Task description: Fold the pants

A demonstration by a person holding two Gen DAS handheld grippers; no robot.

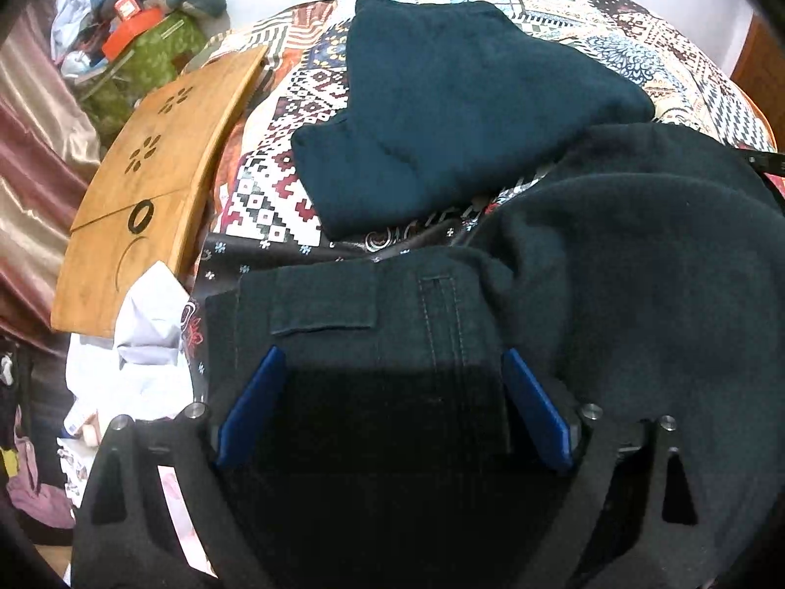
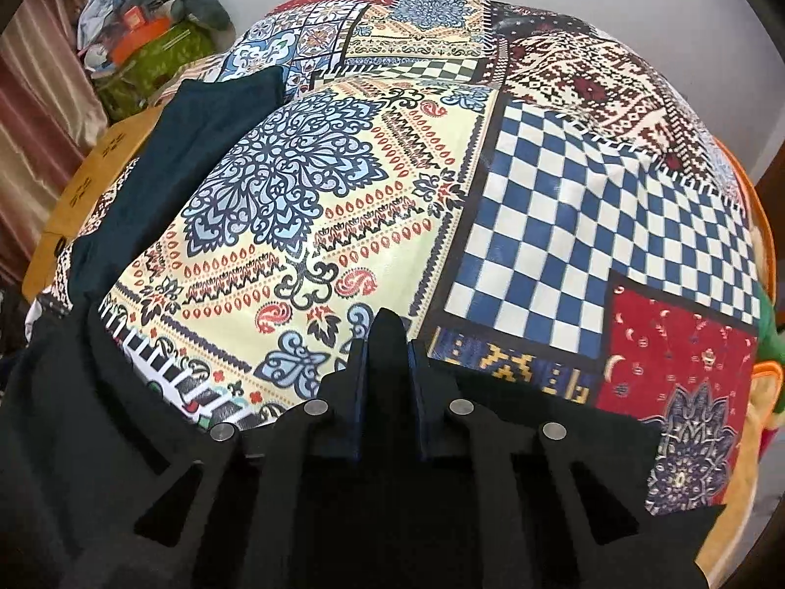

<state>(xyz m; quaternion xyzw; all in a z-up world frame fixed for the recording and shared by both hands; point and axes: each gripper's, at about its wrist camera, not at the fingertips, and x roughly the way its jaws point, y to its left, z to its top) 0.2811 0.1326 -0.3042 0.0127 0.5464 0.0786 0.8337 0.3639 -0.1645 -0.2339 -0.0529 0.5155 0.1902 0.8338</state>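
Black pants (image 1: pixel 613 294) lie bunched on the patchwork bedspread (image 1: pixel 274 196). In the left wrist view my left gripper (image 1: pixel 392 373) stands wide open over the waistband (image 1: pixel 373 309), its blue pads (image 1: pixel 255 402) on either side of the cloth. In the right wrist view my right gripper (image 2: pixel 387 358) is shut on a fold of the black pants (image 2: pixel 387 334), which hang down around it (image 2: pixel 73 417) above the bedspread (image 2: pixel 343 196). A folded dark teal garment (image 1: pixel 441 113) lies further back and also shows in the right wrist view (image 2: pixel 186 147).
A wooden lap tray (image 1: pixel 147 181) lies at the bed's left edge. White paper and clutter (image 1: pixel 142 343) sit beside it. A green bag with orange boxes (image 1: pixel 147 44) stands at the back left. Curtains (image 1: pixel 29 147) hang at the left.
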